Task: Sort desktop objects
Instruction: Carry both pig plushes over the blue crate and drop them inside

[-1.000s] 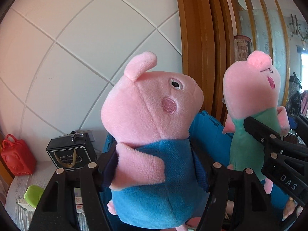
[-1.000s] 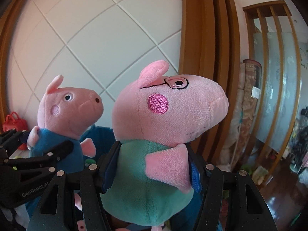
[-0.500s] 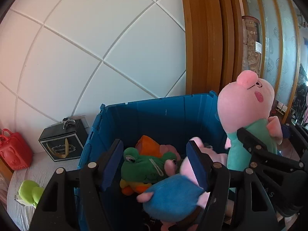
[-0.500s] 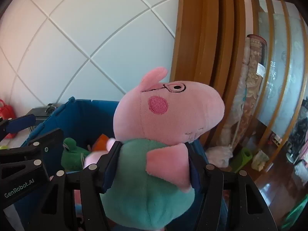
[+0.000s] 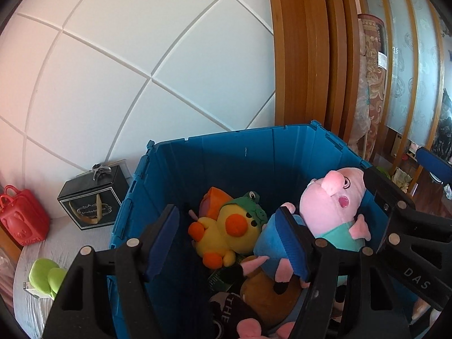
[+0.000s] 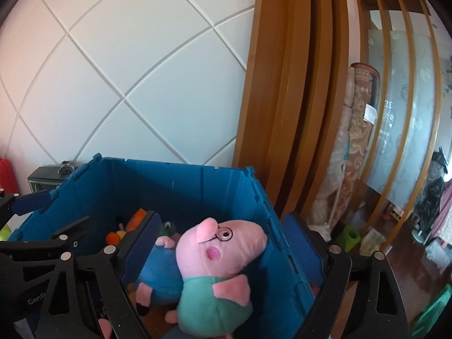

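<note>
Drop-off step: the right gripper (image 6: 219, 250), jaws just sprung wide, frees the green-shirted pig (image 6: 217, 271) into the blue bin (image 5: 254, 152); the left gripper (image 5: 230, 240) gapes empty over the blue-shirted pig (image 5: 278, 243) inside; next, I judge, both withdraw for remaining desk items.

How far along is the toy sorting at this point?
Done: both pig plushes, blue-shirted and green-shirted, lie in the blue bin with the duck plush. In hand: nothing; the right tool has just opened. Left: the green toy outside the bin.
</note>
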Motion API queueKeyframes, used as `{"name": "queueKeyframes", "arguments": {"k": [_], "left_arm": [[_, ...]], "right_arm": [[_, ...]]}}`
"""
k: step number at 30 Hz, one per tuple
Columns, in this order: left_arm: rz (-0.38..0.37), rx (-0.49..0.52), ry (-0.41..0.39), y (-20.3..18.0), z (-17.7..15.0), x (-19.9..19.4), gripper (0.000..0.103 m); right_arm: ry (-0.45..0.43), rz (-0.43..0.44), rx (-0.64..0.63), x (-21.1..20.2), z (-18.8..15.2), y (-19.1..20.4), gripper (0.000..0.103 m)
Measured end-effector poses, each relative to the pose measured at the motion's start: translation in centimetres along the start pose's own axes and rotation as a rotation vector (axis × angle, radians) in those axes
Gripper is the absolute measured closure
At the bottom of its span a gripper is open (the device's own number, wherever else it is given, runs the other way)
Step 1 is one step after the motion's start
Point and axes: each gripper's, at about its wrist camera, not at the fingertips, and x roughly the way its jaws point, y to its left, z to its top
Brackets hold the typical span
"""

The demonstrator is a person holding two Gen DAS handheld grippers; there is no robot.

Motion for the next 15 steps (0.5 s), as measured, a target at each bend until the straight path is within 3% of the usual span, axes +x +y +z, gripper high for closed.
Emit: {"name": "queueKeyframes", "arguments": {"k": [2,7,15], "left_arm": [[-0.008,-0.003,0.002,0.1,-0.1,-0.2,0.033],[-0.009,0.022,-0.01,0.0,-0.3,-2.4,0.033],[-0.036,0.027,-0.098,1.2,-2.0,-9.6,0.03]], "right_arm": [[-0.002,-0.011,0.009,-0.1,0.0,-0.2,0.0],[0.012,0.003,0.045,-1.3,0.7,-1.5,0.0],[-0.028,0.027,0.007,-8.1,1.6,-1.4,0.0]]}}
